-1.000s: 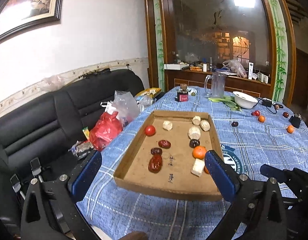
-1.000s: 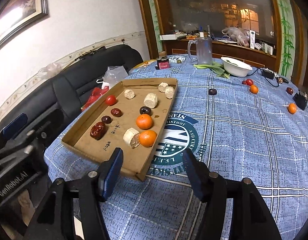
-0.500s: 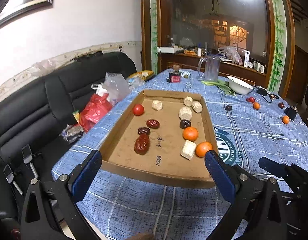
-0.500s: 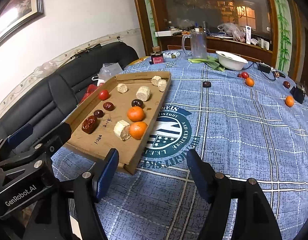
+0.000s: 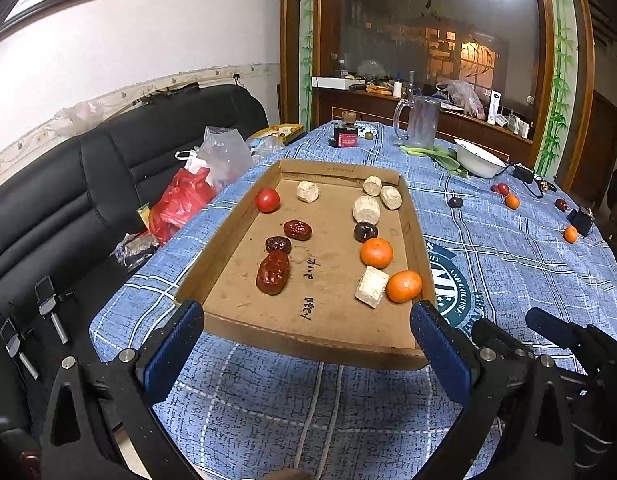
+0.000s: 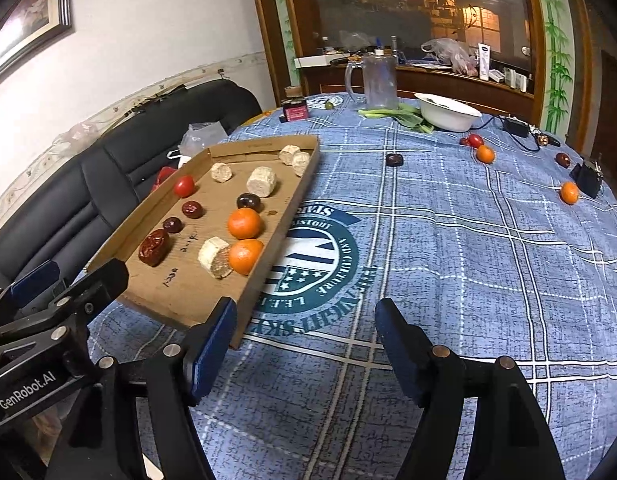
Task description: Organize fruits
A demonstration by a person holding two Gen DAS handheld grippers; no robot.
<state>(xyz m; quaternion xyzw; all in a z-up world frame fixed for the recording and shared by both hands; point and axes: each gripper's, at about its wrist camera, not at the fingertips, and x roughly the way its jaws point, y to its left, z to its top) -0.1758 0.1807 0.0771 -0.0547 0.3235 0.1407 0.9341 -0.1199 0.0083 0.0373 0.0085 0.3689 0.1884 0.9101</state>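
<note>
A shallow cardboard tray (image 5: 308,344) (image 6: 284,232) lies on the blue plaid table. It holds two oranges (image 5: 375,253), a red tomato (image 5: 267,200), dark red dates (image 5: 273,272), a dark fruit (image 5: 365,231) and several pale cut chunks (image 5: 371,286). Loose oranges (image 6: 568,193), a tomato (image 6: 475,141) and dark fruits (image 6: 393,159) lie at the table's far right. My left gripper (image 5: 308,340) is open and empty, just before the tray's near edge. My right gripper (image 6: 304,340) is open and empty over the cloth, right of the tray's near corner.
A white bowl (image 6: 448,111), greens, a glass jug (image 6: 378,82) and a small red jar (image 6: 294,111) stand at the far side. A black device (image 6: 587,179) lies at the right edge. A black sofa (image 5: 88,184) with plastic bags (image 5: 180,204) is left of the table.
Both grippers have risen and pulled back a little, so the tray sits lower and nearer in both views. The fruits have not moved. Both stay open.
</note>
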